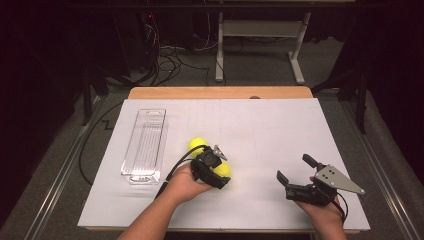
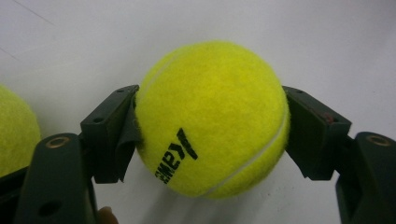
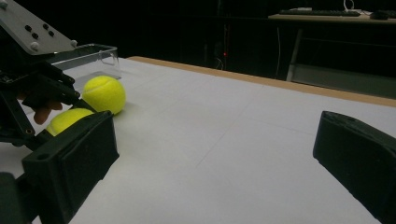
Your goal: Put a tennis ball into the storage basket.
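My left gripper (image 2: 210, 121) is squeezing a tennis ball (image 2: 212, 116) between its two jaws, resting on the white board (image 1: 260, 130). A second ball (image 1: 197, 145) is lying just beyond the held one, towards the clear plastic tray (image 1: 145, 145). My right gripper (image 1: 296, 174) is hovering well apart from the held ball, jaws spread wide and gripping nothing.

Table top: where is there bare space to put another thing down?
The white table is bare across its far half and middle, between the clear tray at left and the right hand-held gripper. It is crowded near the left hand-held gripper, which clamps one tennis ball beside a second ball.
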`<state>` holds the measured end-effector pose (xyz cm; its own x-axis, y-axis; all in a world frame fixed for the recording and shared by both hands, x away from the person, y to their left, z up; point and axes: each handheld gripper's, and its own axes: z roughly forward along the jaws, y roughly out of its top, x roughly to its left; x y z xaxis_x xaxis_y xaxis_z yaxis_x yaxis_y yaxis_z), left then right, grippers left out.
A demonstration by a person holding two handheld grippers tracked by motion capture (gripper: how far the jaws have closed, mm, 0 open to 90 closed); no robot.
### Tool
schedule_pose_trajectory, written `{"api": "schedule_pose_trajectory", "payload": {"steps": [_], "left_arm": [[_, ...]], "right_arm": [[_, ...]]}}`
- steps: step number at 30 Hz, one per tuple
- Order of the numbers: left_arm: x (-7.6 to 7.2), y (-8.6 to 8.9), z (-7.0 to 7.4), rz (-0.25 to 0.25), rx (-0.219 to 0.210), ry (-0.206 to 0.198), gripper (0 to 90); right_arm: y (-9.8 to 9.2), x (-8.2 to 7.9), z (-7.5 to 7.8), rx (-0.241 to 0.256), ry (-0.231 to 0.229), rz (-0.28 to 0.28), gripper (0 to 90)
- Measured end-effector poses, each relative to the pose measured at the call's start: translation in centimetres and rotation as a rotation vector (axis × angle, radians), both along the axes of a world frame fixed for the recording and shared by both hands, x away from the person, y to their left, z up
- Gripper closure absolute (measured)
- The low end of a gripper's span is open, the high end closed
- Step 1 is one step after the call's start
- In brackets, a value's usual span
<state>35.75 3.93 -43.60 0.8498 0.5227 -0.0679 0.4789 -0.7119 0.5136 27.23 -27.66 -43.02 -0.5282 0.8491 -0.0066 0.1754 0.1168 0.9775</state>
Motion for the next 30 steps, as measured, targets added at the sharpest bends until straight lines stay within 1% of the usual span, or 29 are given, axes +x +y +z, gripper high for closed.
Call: {"api": "schedule_pose_trajectory", "payload": {"steps": [4, 6, 7, 9, 13, 16, 18, 20, 23, 26, 30], "left_arm": [[0.2, 0.1, 0.1, 0.008, -0.011, 0.014, 27.2], [0.2, 0.3, 0.3, 0.005, -0.03, 0.026, 27.2], [0.2, 0.4, 0.4, 0.005, -0.04, 0.026, 27.2], [0.1, 0.6, 0.7, 0.007, -0.046, 0.019, 27.2], [-0.2, 0.9, 1.0, 0.015, -0.039, 0.023, 27.2], [-0.4, 1.2, 1.2, 0.021, -0.052, 0.04, 27.1], [-0.5, 1.3, 1.4, 0.024, -0.045, 0.038, 27.1], [-0.5, 1.6, 1.6, 0.028, -0.054, 0.045, 27.1], [-0.4, 2.2, 1.8, 0.039, -0.08, 0.076, 27.0], [-0.5, 2.7, 1.9, 0.043, -0.08, 0.085, 27.0], [-0.6, 3.2, 2.0, 0.05, -0.085, 0.111, 26.9]], "right_arm": [[0.0, 0.0, 0.1, 0.005, -0.003, -0.002, 0.3], [-0.1, -0.1, 0.1, 0.007, -0.002, -0.003, 0.3], [-0.1, -0.1, 0.1, 0.008, 0.0, -0.004, 0.3], [-0.1, 0.0, 0.0, 0.004, -0.002, -0.001, 0.3], [0.0, 0.0, 0.0, -0.001, -0.001, 0.0, 0.3], [0.0, 0.1, -0.1, -0.001, 0.004, 0.002, 0.3], [0.1, 0.2, -0.1, -0.002, 0.004, 0.003, 0.3], [0.1, 0.2, -0.1, -0.002, 0.006, 0.003, 0.3], [0.1, 0.1, -0.1, -0.007, 0.001, 0.005, 0.3], [0.1, 0.0, 0.0, -0.009, -0.002, 0.004, 0.3], [0.1, -0.1, 0.0, -0.001, 0.002, -0.001, 0.3]]}}
